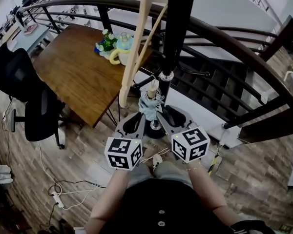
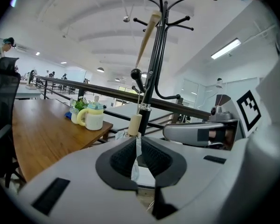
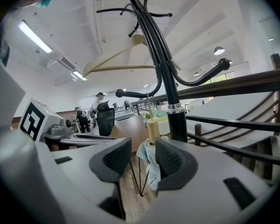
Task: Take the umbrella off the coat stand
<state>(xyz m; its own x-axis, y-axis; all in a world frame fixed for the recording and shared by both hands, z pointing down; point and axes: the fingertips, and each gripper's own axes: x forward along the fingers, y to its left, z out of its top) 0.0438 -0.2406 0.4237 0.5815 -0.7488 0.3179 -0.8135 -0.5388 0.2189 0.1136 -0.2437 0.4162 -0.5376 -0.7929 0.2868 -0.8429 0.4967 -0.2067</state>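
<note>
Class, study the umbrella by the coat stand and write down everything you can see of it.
The umbrella is a small folded one with crumpled pale blue fabric and a cream, wood-like cylindrical handle on top. It hangs upright beside the pole of the black coat stand, and a thin cord runs up from the handle towards a hook. The left gripper is shut on its fabric. The right gripper stands open around it, with fabric close to one pad.
</note>
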